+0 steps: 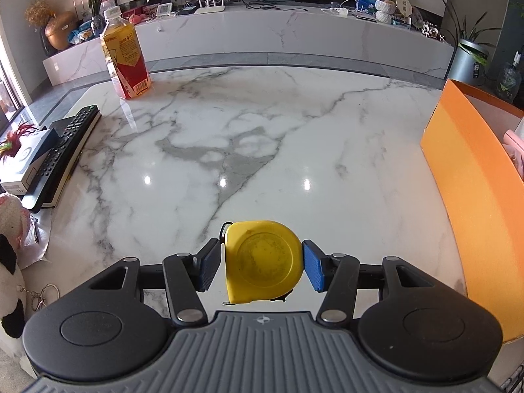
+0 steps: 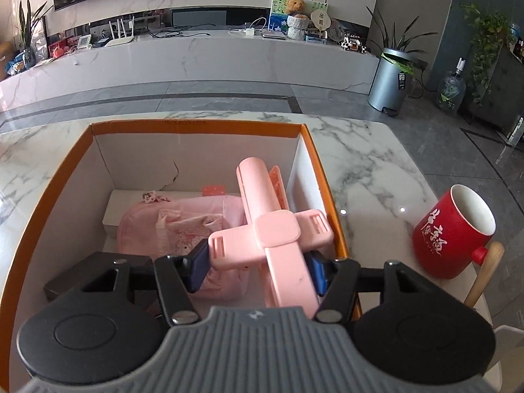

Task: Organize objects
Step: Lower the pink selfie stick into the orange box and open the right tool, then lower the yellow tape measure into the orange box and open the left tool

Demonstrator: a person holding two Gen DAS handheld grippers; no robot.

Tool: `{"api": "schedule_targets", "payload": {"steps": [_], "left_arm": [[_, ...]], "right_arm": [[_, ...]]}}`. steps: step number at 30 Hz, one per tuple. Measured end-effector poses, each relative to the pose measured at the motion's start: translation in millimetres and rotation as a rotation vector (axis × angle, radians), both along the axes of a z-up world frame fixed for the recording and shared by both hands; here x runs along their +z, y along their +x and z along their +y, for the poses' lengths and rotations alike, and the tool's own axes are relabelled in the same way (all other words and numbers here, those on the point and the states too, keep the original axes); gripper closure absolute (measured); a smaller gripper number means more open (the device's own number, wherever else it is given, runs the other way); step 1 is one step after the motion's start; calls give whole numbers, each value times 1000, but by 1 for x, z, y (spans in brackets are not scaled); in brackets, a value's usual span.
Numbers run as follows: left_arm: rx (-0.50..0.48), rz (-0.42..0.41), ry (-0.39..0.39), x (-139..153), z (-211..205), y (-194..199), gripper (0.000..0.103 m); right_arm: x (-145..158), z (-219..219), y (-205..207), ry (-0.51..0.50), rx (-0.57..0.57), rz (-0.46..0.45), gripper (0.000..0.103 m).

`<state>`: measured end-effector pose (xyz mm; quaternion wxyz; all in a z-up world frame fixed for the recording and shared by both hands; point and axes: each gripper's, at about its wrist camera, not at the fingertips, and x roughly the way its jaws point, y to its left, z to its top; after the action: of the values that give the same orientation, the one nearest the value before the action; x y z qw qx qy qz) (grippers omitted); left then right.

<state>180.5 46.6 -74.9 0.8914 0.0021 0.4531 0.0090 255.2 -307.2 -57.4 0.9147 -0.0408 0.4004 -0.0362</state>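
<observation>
My left gripper (image 1: 260,267) is shut on a yellow tape measure (image 1: 263,262), its blue pads on either side, just above the marble table (image 1: 229,137). My right gripper (image 2: 258,267) holds a pink cross-shaped stand (image 2: 271,229) between its pads, over the orange box (image 2: 196,126). The stand's long arm leans against the box's right wall. The box also shows in the left wrist view (image 1: 471,196), at the right. Inside it lies a pink pouch (image 2: 183,226) on a white box.
A juice bottle (image 1: 124,55) stands at the table's far left. A remote control (image 1: 65,150), a small box and plush toys sit along the left edge. A red mug (image 2: 455,229) stands right of the orange box near the table edge.
</observation>
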Motion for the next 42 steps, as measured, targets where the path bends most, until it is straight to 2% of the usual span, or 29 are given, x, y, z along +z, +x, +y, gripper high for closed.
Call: {"api": "schedule_targets", "payload": {"steps": [4, 7, 15, 21, 25, 30, 36, 40, 42], "left_arm": [[-8, -1, -49, 2, 3, 0, 40], [-19, -18, -38, 5, -1, -1, 40], [-61, -57, -52, 25, -16, -6, 40], [-135, -94, -80, 56, -54, -4, 40], [-204, -99, -124, 73, -89, -4, 40], [-317, -76, -198, 90, -131, -7, 40], [-405, -45, -132, 94, -182, -19, 41], [-435, 20, -115, 84, -205, -25, 41], [-446, 33, -79, 76, -217, -27, 41]], "right_arm": [[1, -1, -1, -9, 0, 0, 41], [4, -2, -2, -17, 6, -6, 38], [11, 4, -12, 17, 75, 16, 18], [26, 14, -31, 93, 178, 97, 6], [29, 19, -49, 96, 238, 129, 5], [28, 10, -66, 110, 251, 133, 4], [15, -12, -74, 185, 220, 147, 4], [11, -16, -80, 207, 241, 142, 4], [11, -18, -82, 209, 249, 137, 4]]}}
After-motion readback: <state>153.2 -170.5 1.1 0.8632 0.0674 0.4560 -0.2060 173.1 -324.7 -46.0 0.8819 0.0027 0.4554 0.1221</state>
